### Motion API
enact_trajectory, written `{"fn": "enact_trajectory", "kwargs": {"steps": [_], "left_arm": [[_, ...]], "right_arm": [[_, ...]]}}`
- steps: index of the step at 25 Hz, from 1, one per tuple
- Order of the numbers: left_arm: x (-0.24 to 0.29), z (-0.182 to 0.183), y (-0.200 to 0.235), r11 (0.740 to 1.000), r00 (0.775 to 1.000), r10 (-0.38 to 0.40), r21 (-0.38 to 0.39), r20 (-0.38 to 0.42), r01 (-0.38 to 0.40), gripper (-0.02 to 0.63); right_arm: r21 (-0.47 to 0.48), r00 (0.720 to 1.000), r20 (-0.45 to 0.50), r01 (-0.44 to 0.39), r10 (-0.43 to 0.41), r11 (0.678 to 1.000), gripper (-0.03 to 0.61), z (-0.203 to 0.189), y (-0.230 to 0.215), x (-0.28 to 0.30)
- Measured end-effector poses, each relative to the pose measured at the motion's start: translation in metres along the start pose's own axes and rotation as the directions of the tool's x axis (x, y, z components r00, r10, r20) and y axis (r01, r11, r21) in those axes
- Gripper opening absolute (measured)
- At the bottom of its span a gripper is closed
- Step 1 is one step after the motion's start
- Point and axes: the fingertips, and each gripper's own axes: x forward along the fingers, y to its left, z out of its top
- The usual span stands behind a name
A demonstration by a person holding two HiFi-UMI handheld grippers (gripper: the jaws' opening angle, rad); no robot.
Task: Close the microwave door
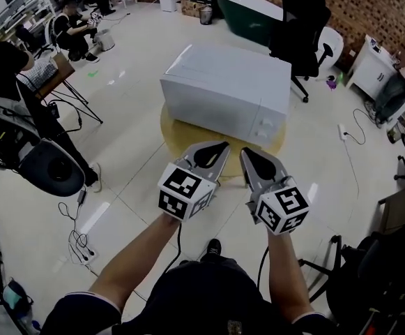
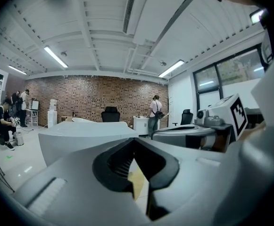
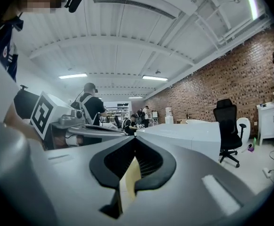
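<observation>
A white microwave (image 1: pixel 226 89) stands on a round wooden table (image 1: pixel 188 135), its door flush with the front. My left gripper (image 1: pixel 223 146) and right gripper (image 1: pixel 245 152) hover side by side over the table's near edge, just short of the microwave's front. Both point at it and touch nothing. In the left gripper view the left gripper (image 2: pixel 134 140) has its jaws shut and empty, with the microwave (image 2: pixel 87 138) just beyond them. The right gripper (image 3: pixel 136 139) is likewise shut and empty in its own view, and the microwave (image 3: pixel 184 135) lies ahead to the right.
A black office chair (image 1: pixel 303 26) and a dark green bathtub (image 1: pixel 247 5) stand behind the table. A white cabinet (image 1: pixel 369 65) is at the right. People sit at the back left (image 1: pixel 73 30). Cables (image 1: pixel 77 243) trail on the floor to my left.
</observation>
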Motion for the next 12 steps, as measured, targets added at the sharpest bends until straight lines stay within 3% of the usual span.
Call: {"fn": "enact_trajectory", "kwargs": {"steps": [12], "left_arm": [[-0.030,0.004,-0.010,1.000,1.000,-0.003,0.010,0.017,0.003,0.011]], "right_arm": [[-0.035,1.000,0.007,-0.016,0.016,0.999,0.000,0.006,0.030,-0.003]]}}
